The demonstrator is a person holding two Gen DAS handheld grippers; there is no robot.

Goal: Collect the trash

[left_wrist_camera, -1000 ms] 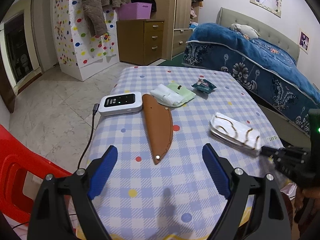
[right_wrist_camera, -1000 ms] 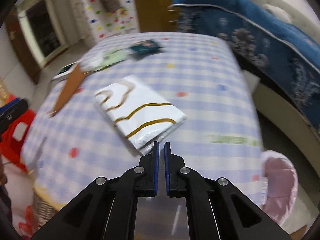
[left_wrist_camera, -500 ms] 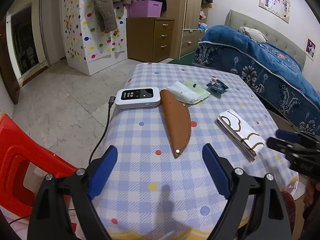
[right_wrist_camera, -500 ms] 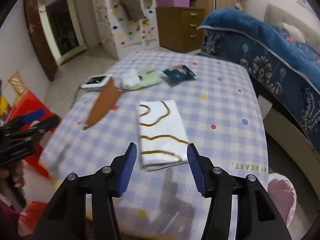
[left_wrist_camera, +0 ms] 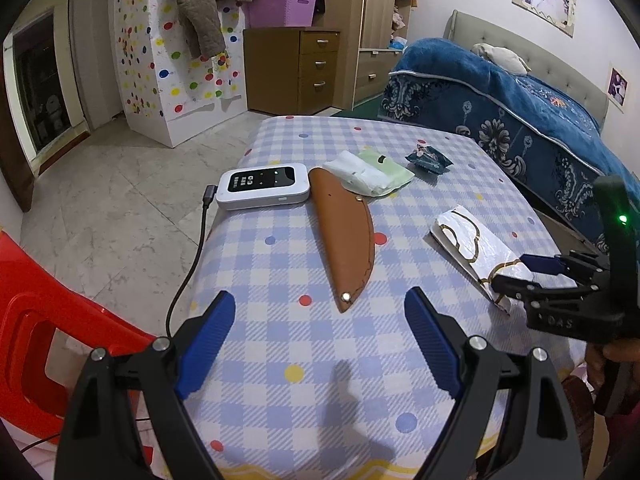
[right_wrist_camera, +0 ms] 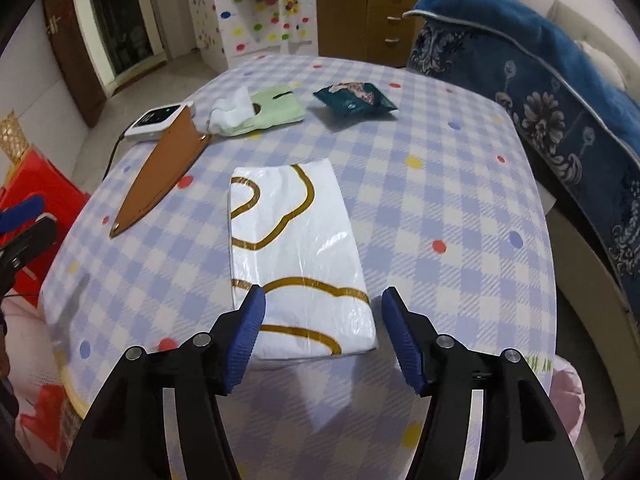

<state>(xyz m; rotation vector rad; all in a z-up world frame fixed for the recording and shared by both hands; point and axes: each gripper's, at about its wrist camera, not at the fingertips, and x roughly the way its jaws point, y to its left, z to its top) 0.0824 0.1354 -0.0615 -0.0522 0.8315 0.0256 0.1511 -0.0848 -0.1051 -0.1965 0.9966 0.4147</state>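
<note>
Blue-checked dotted tablecloth [right_wrist_camera: 460, 168] reading "MY HEART" at its edge, my right gripper [right_wrist_camera: 322, 336] spread wide astride white gold-swirled plastic packet [right_wrist_camera: 300, 256], left gripper [left_wrist_camera: 320, 344] wide open, empty, teal snack wrapper [right_wrist_camera: 354, 98] at far side.

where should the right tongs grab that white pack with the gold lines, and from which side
Take the white pack at its near short end, coming in low from the table edge. It lies flat with its long axis pointing away, and the open right tongs already straddle that end, so closing across its width should pinch it.
</note>
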